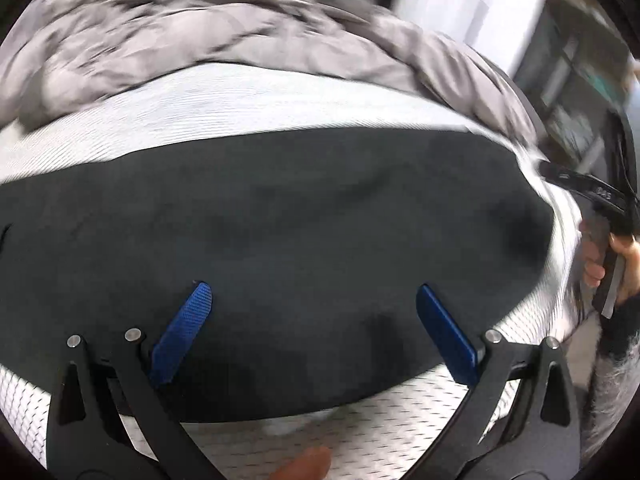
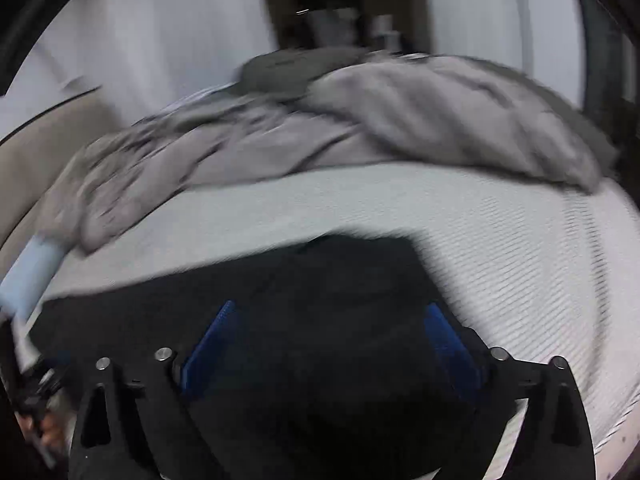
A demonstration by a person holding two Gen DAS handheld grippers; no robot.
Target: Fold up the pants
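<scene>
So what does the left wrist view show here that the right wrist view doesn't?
Only the left wrist view: the near edge of the dark pants with white mattress in front of it, and the person's hand holding the other gripper at the right edge.

Only the right wrist view: a square far corner of the pants, a pale blue roll at the left, and a dark doorway.

Both: open blue-padded jaws above the pants, the white mattress and the crumpled grey blanket.

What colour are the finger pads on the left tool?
Bright blue, with a fine knurled texture; the textured blue pads on the black-framed left tool show best in the left wrist view.
</scene>
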